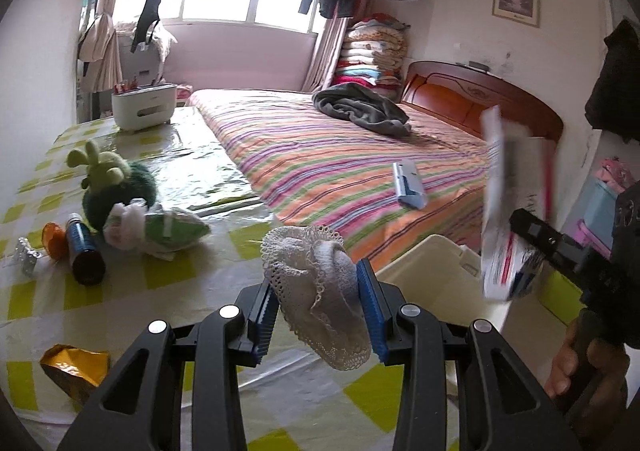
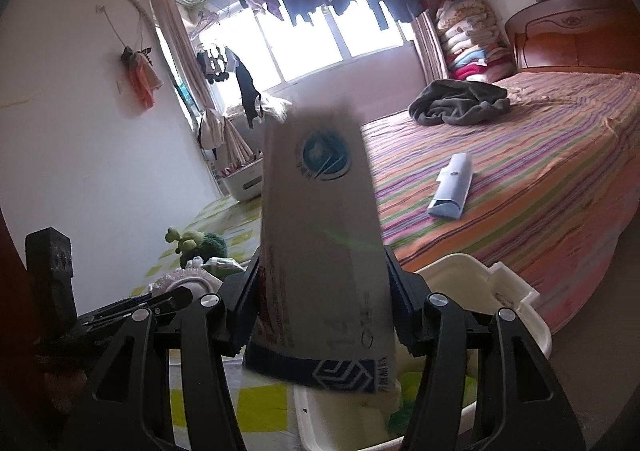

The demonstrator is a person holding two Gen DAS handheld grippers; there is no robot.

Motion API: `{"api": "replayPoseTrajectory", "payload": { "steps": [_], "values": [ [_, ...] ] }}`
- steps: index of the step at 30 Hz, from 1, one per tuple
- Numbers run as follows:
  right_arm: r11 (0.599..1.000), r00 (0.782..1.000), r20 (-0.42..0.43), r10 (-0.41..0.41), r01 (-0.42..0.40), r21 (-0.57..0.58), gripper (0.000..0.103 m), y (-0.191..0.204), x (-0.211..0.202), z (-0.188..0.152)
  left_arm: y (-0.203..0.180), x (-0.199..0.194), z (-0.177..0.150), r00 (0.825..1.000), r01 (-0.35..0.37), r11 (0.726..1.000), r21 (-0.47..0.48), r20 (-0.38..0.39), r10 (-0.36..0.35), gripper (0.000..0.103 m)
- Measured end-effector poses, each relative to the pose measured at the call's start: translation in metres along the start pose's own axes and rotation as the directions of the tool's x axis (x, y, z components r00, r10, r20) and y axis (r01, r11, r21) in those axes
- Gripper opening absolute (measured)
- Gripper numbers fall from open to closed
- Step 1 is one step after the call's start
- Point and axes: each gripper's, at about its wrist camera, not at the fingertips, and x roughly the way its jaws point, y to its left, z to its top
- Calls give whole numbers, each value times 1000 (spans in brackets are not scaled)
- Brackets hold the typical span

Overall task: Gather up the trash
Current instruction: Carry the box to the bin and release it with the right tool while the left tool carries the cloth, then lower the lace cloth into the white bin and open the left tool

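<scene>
My left gripper (image 1: 320, 307) is shut on a white foam fruit net (image 1: 320, 291) and holds it above the table, just left of a cream bin (image 1: 424, 271). My right gripper (image 2: 320, 307) is shut on a long grey and white carton (image 2: 320, 243) with a blue end, held upright over the same bin (image 2: 516, 315). The carton (image 1: 508, 211) and right gripper (image 1: 532, 243) also show at the right of the left wrist view. More trash lies on the table: a gold wrapper (image 1: 76, 367), a green and white bag (image 1: 160, 227) and crumpled foil (image 1: 26, 255).
The table has a yellow checked cloth (image 1: 168, 275). On it are a dark blue bottle (image 1: 84, 255), an orange cap (image 1: 54, 239), a green plush toy (image 1: 112, 183) and a white box (image 1: 144, 103). A striped bed (image 1: 340, 163) with a grey blanket (image 1: 360, 107) lies behind.
</scene>
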Motion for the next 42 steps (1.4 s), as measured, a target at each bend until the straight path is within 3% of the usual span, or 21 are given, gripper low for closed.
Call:
{"api": "replayPoseTrajectory", "payload": {
  "steps": [10, 27, 42],
  "values": [
    [999, 1000, 2, -29, 28, 39, 55, -16, 1, 0, -28, 7, -1, 999, 36, 998, 49, -14, -35, 37],
    [994, 996, 78, -35, 26, 109, 55, -36, -20, 8, -69, 22, -4, 996, 86, 990, 114, -47, -81, 37],
    [985, 994, 98, -42, 25, 172, 57, -56, -32, 7, -108, 36, -13, 980, 179, 976, 120, -108, -167, 38]
  ]
}}
